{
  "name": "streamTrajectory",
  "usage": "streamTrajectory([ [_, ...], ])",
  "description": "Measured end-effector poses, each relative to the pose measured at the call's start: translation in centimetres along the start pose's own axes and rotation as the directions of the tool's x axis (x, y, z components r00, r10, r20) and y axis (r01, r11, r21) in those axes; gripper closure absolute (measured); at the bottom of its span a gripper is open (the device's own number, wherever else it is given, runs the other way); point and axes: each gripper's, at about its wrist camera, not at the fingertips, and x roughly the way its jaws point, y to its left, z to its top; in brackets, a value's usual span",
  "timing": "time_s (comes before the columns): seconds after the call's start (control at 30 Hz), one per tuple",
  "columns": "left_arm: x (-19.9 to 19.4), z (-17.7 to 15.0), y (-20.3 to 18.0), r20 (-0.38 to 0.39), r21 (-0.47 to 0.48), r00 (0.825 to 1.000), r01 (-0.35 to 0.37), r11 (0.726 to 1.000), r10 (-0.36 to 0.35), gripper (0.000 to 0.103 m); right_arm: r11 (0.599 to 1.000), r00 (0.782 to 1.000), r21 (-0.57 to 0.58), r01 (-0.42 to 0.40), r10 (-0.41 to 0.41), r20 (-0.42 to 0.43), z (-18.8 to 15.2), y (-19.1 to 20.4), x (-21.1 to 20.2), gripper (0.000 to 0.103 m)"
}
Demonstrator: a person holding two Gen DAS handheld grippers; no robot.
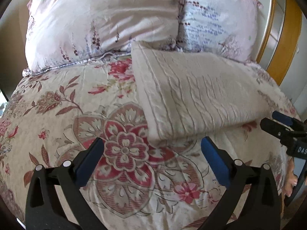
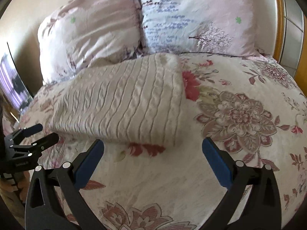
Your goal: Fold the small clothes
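A cream cable-knit garment (image 1: 201, 99) (image 2: 124, 99) lies folded into a thick rectangle on the floral bedspread (image 1: 57, 115) (image 2: 239, 115). My left gripper (image 1: 152, 141) stands open just short of the garment's near left corner, with nothing between its blue pads. My right gripper (image 2: 153, 142) is open too, hovering before the garment's near edge without touching it. Each gripper shows in the other's view: the right gripper (image 1: 272, 117) at the garment's right end, the left gripper (image 2: 47, 132) at its left end, both with jaws apart.
Two pale patterned pillows (image 1: 96, 25) (image 1: 220, 23) stand behind the garment at the head of the bed. A wooden bed frame (image 1: 276, 44) (image 2: 278, 19) curves along the right. A person's hand (image 1: 291, 180) holds the right gripper's handle.
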Motion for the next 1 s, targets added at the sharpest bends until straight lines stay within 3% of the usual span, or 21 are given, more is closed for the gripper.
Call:
streamTrajectory([
  [0.17,1.0,-0.5,-1.0,-0.04,0.031,0.998,-0.041,0.999,0.042,0.002,0.999,0.999,-0.036,0.027,-0.028,-0.034,-0.5,1.0,0.8,0.001],
  [0.47,2.3,-0.7,-1.1,-0.097,0.027,0.994,-0.052,0.998,0.054,0.002,0.999,0.994,-0.026,0.032,-0.034,-0.107,-0.8,1.3,2.0,0.001],
  [1.0,2.4,-0.7,-1.1,-0.097,0.029,0.994,-0.051,0.998,0.054,0.002,0.99,0.984,-0.096,0.099,-0.112,-0.141,-1.1,2.4,2.8,0.001],
])
